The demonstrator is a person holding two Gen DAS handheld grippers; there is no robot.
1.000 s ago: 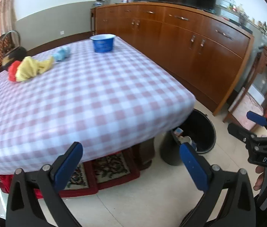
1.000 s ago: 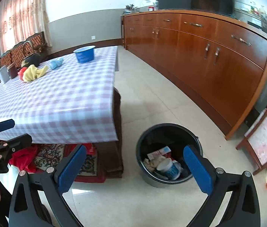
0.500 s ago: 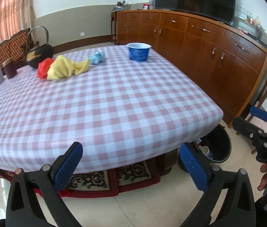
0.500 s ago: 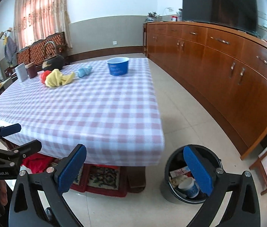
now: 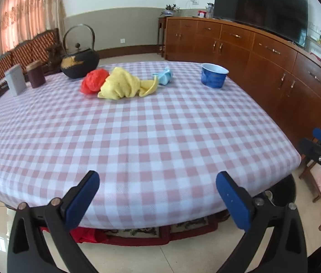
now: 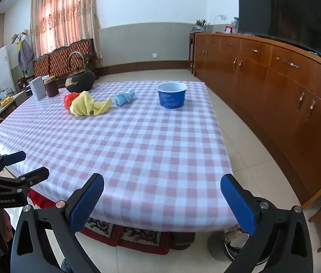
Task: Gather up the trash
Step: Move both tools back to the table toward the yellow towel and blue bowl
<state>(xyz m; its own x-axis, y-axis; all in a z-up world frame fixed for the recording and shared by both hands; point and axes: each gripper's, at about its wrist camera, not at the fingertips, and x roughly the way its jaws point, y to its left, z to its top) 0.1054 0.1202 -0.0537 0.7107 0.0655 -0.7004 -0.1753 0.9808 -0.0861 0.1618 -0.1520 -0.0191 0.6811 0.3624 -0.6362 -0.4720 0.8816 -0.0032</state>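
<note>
A dining room with a long brown wooden sideboard point(image 6: 274, 72) and a dark television is framing a surface covered in a pink-and-white checked tablecloth point(image 5: 137, 125). Both cameras are now looking across that cloth, whereas a second ago they were tipped down toward the black round trash bin point(image 6: 235, 243) on the floor; the bin is now sinking to the bottom edge of the right wrist view, mostly hidden under the corner of the surface, with a white cup visible inside it. That swing upward suggests a drop-off is done and the next pickup is being lined up.

The left tongs point(image 5: 158, 195) are standing spread wide with nothing between the blue pads, hovering at the near edge of the surface. The right tongs point(image 6: 162, 195) are likewise spread and empty, also short of the cloth's near edge.

The remaining candidates are sitting at the far end, well apart from both tools: a blue round paper bowl point(image 6: 171, 95) standing upright, a crumpled light-blue wad point(image 6: 124, 97) beside it, a rumpled yellow cloth point(image 5: 124, 84) and a crumpled red plastic bag point(image 5: 94, 80) touching the cloth's far side. Behind them a black cast-iron kettle point(image 5: 79, 64), a dark red canister point(image 5: 36, 75) and a grey box point(image 5: 15, 83) are probably not trash. The bowl, nearest the right tongs' side, looks like the likely next target, needing a long reach forward.
</note>
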